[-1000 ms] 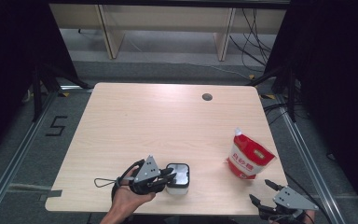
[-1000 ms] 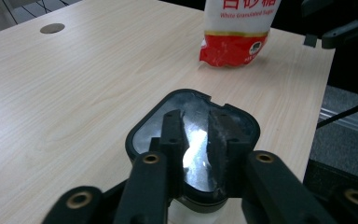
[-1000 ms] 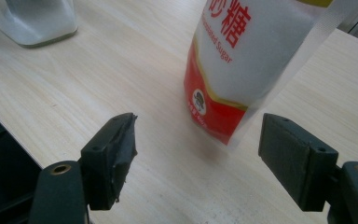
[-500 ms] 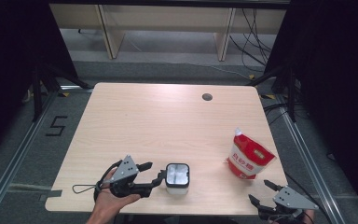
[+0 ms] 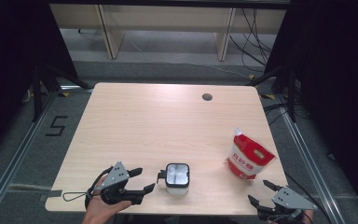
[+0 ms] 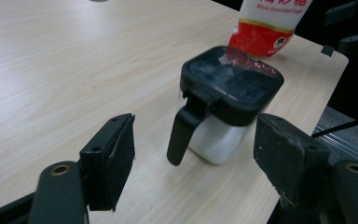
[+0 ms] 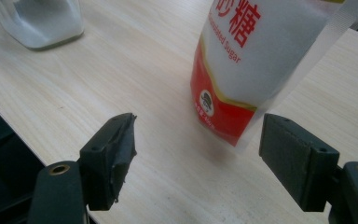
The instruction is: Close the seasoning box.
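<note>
Now that our left gripper (image 5: 145,181) has just been opening its jaws, with nothing between them, we judge the step in hand to be the release of the jar (image 5: 177,176): the jaws stand wide, just beside it on its left and not touching it. In the left gripper view the jar (image 6: 226,109) sits ahead of the two pads, apart from both.

We see the jar upright near the front edge of the table (image 5: 158,116), its long axis vertical, black lid on top, with its black handle (image 6: 182,130) pointing toward our left gripper. White contents show through the clear wall.

Our right gripper (image 5: 265,198) hangs at the front right corner, jaws wide and empty, aimed at the sugar bag (image 5: 248,157), which stands upright and leans slightly, well apart from the jar. In the right gripper view the bag (image 7: 256,65) lies ahead of the pads, untouched.

Next, we judge, the right gripper must go forward and close on the bag's lower half, squarely, since a soft pouch may buckle or tip.
</note>
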